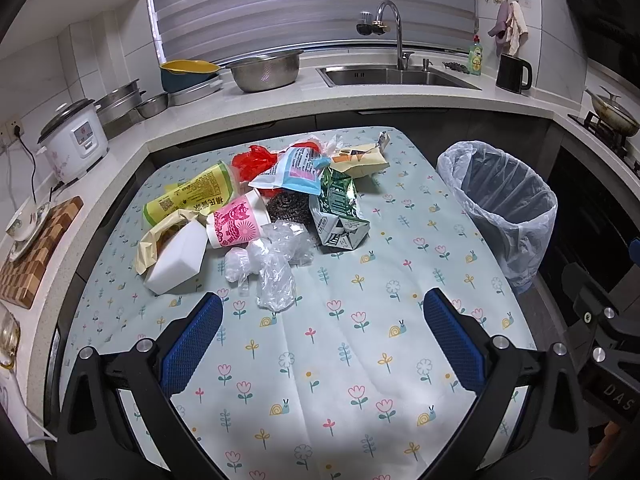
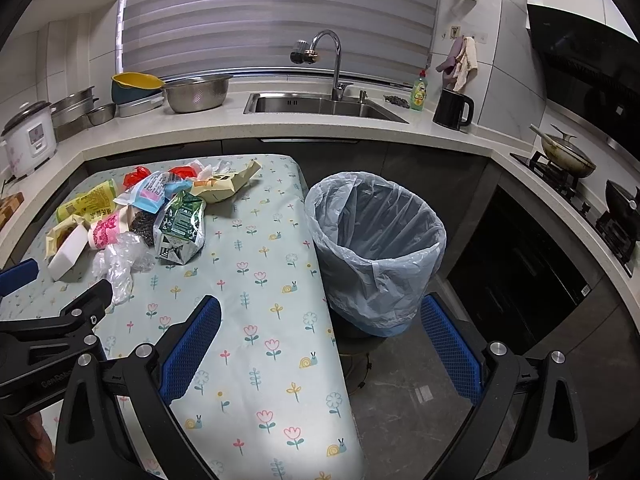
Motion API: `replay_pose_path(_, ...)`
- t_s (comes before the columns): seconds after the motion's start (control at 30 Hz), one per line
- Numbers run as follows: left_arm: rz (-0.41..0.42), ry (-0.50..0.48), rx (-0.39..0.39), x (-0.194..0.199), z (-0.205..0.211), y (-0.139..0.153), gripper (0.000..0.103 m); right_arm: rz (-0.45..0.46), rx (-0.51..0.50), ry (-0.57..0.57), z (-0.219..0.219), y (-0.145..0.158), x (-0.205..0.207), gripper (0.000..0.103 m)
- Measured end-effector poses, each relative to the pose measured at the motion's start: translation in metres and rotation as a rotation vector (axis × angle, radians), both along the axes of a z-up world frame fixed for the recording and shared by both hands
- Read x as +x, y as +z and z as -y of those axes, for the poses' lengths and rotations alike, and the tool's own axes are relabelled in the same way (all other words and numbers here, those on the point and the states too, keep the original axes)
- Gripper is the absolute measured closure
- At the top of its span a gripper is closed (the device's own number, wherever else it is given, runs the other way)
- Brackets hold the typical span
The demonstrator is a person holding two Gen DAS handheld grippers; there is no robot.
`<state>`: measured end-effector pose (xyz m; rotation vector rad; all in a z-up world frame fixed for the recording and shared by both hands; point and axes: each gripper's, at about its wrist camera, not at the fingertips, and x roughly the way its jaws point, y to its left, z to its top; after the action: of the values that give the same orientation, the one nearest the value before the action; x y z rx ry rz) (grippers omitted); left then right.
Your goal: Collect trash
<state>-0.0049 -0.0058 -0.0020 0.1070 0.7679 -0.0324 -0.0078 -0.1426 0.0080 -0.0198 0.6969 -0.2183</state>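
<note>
A heap of trash lies on the flowered tablecloth (image 1: 320, 360): a clear crumpled plastic bag (image 1: 272, 264), a white box (image 1: 178, 260), a pink paper cup (image 1: 236, 224), a green crushed carton (image 1: 340, 208), a yellow packet (image 1: 192, 196), a blue pouch (image 1: 296, 168) and red plastic (image 1: 252, 160). The bin with a plastic liner (image 2: 376, 248) stands right of the table. My left gripper (image 1: 320, 312) is open and empty, short of the heap. My right gripper (image 2: 320, 316) is open and empty over the table's right edge, near the bin.
The kitchen counter wraps around behind, with a rice cooker (image 1: 76, 140), metal bowls (image 1: 264, 70), a sink (image 1: 392, 76), a black kettle (image 1: 514, 74) and a stove with a pan (image 2: 566, 156). A wooden board (image 1: 36, 252) lies at left.
</note>
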Motion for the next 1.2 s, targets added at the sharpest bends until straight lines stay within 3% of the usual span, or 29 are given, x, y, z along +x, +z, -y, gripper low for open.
replay_pose_path(1.2, -0.016, 0.014, -0.018, 0.008, -0.012, 0.000, 0.007, -0.004, -0.025, -0.001, -0.006, 0.001, 0.005, 0.007)
